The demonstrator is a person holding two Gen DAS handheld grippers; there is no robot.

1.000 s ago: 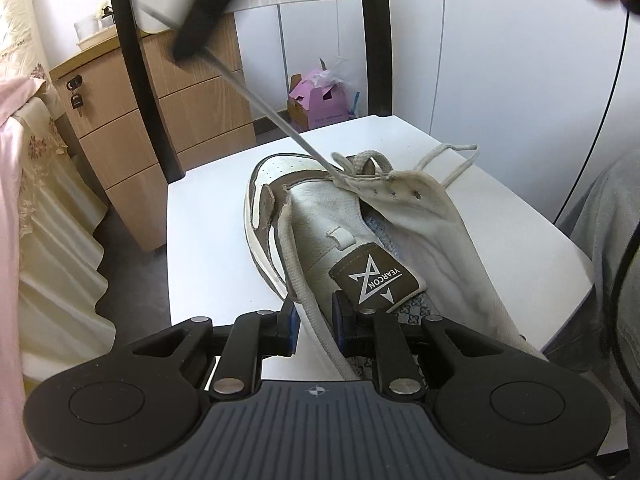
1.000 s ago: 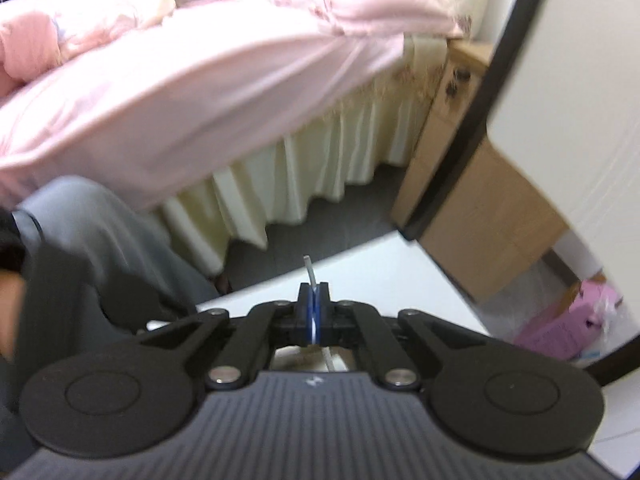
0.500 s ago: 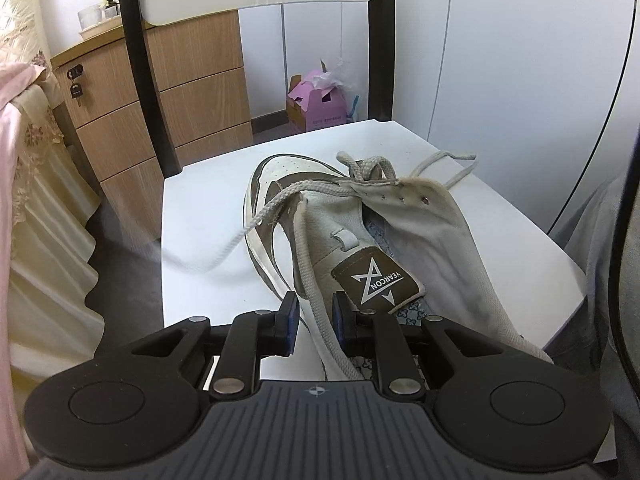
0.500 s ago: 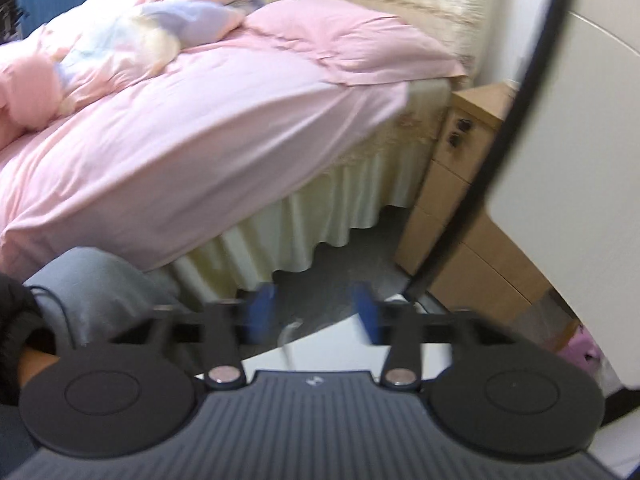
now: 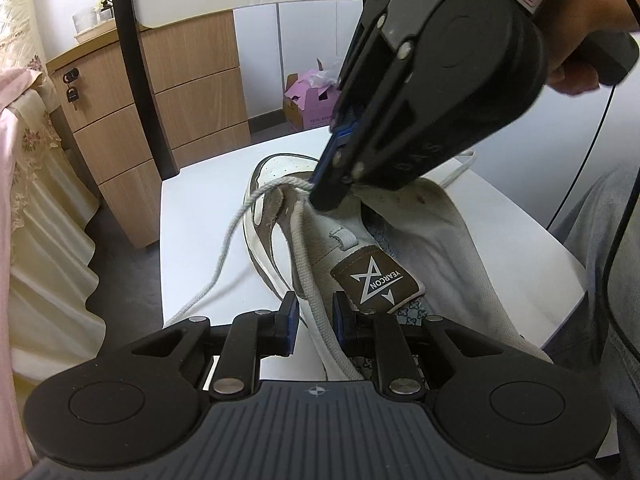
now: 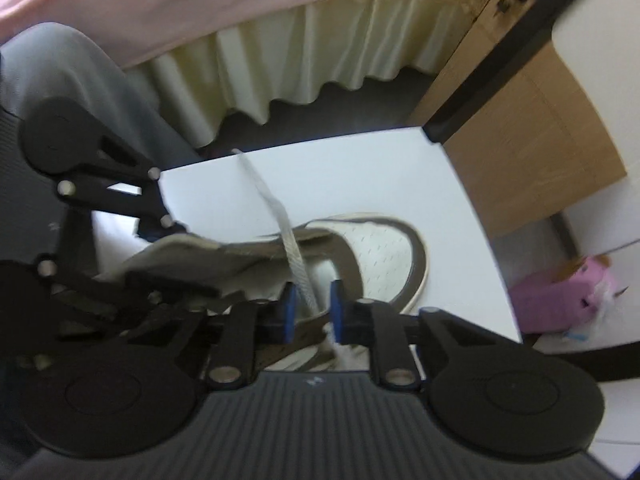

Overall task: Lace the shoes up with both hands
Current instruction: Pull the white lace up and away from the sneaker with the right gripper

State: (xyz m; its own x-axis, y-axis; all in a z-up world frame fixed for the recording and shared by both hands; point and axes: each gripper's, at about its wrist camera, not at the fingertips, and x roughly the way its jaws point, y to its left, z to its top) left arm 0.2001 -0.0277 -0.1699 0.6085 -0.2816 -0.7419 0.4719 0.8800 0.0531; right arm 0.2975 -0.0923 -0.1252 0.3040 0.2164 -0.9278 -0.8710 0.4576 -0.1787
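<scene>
The shoe (image 5: 360,240) lies about mid-seat, toe toward the chair back (image 5: 132,60), heel end at the near edge. Its side flaps are splayed wide and the tongue (image 5: 376,276) lies bare. No lace crosses it anywhere along its visible length.

The lace (image 5: 224,256) is threaded only down by the toe. One end runs from there across the seat (image 5: 200,208) and drops off toward the near left corner. The other end lies slack near the far right edge.

So you're early on. As far as can be seen, only the lowest row is done, and every row above it is left, plus the final tightening.

Your left gripper (image 5: 316,316) is clamped on the shoe's left rim at the heel end, pinning it in place.

Your right gripper (image 5: 326,200) is nose-down at the toe-end crossing. In its own wrist view the pads stand a little apart with the lace running between them, not pinched.

You'll likely need to close on that strand before you can feed it to the next hole. The tip looks hard to steer from this far up the lace.
</scene>
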